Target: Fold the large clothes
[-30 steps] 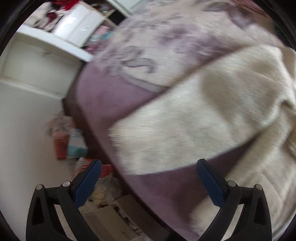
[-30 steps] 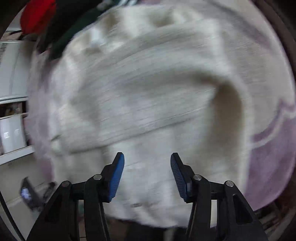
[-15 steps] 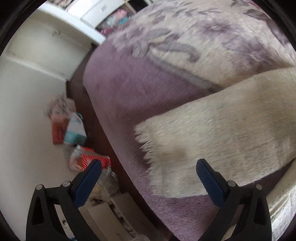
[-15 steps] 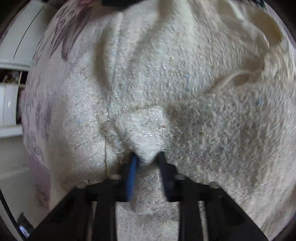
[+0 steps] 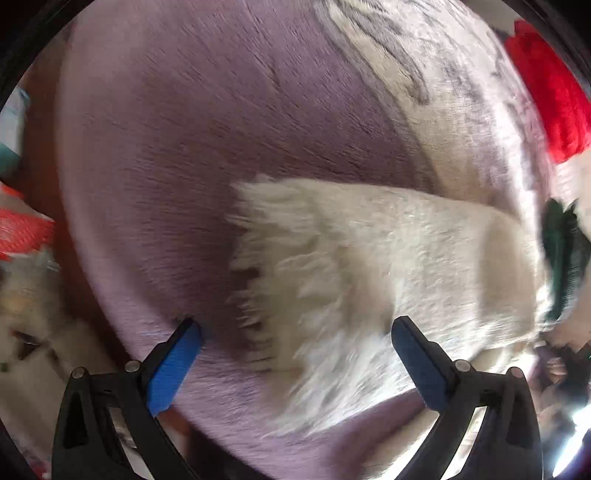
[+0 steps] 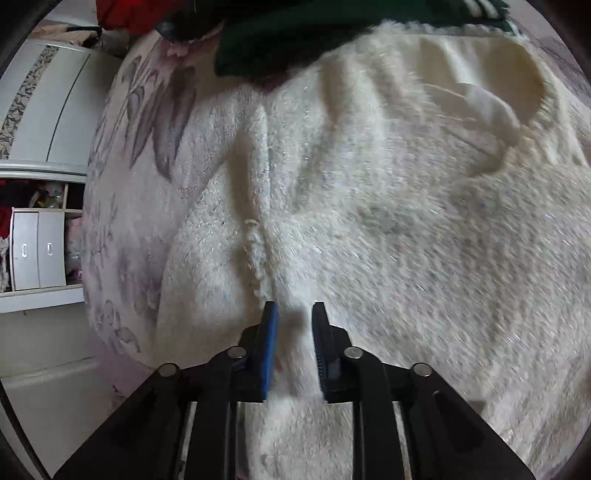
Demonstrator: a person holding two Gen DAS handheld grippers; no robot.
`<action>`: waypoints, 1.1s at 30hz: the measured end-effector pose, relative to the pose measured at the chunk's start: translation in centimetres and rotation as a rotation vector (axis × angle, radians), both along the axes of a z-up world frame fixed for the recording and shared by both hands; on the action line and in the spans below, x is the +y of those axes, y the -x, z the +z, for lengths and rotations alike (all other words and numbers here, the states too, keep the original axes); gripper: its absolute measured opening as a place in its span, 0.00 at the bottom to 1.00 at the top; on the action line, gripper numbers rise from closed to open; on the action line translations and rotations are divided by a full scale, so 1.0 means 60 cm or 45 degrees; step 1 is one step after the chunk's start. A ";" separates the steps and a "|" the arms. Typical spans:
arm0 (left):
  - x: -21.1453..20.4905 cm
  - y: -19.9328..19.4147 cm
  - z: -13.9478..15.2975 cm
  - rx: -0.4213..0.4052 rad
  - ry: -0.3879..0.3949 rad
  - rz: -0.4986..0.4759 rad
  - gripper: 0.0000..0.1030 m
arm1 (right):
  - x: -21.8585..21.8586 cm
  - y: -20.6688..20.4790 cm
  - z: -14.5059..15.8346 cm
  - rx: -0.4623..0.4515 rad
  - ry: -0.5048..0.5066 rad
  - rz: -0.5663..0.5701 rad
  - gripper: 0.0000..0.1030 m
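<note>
A cream fuzzy sweater (image 6: 388, 229) lies spread on the purple floral blanket (image 6: 122, 206), its neckline at the upper right. My right gripper (image 6: 293, 310) hovers low over the shoulder seam. Its jaws are opening, narrowly apart, with a ridge of the knit between them that the pads do not press. In the left wrist view the sweater's sleeve (image 5: 369, 266) lies across the blanket (image 5: 192, 147), frayed cuff pointing left. My left gripper (image 5: 297, 325) points steeply down over that cuff, wide open, with nothing held.
A dark green garment (image 6: 295, 33) and a red one (image 5: 550, 96) lie on the bed beyond the sweater. White cupboards with drawers (image 6: 37, 251) stand to the left. Bags and boxes (image 5: 22, 229) clutter the floor past the bed's edge.
My left gripper swung down and over the sleeve's cuff, which now lies between its open jaws. My right gripper pinched the knit at the shoulder, then let its jaws widen again.
</note>
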State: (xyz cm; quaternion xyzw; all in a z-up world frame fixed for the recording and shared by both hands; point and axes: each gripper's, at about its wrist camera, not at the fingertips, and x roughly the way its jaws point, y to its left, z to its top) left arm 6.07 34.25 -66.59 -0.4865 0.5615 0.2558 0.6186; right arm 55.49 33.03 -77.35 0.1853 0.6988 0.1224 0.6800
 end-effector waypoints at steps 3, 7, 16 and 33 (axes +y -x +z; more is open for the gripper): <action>0.008 0.007 -0.003 -0.059 -0.042 0.075 1.00 | -0.013 0.051 0.012 0.018 -0.006 0.004 0.33; 0.014 0.013 0.035 -0.146 -0.141 0.075 0.23 | -0.013 0.120 0.011 0.050 0.108 0.050 0.33; 0.125 -0.021 0.096 -0.362 -0.207 0.076 0.06 | 0.025 0.201 -0.004 0.065 0.147 0.052 0.33; 0.125 0.030 0.102 -0.281 -0.021 0.142 0.79 | -0.010 0.260 0.005 0.050 0.220 -0.017 0.66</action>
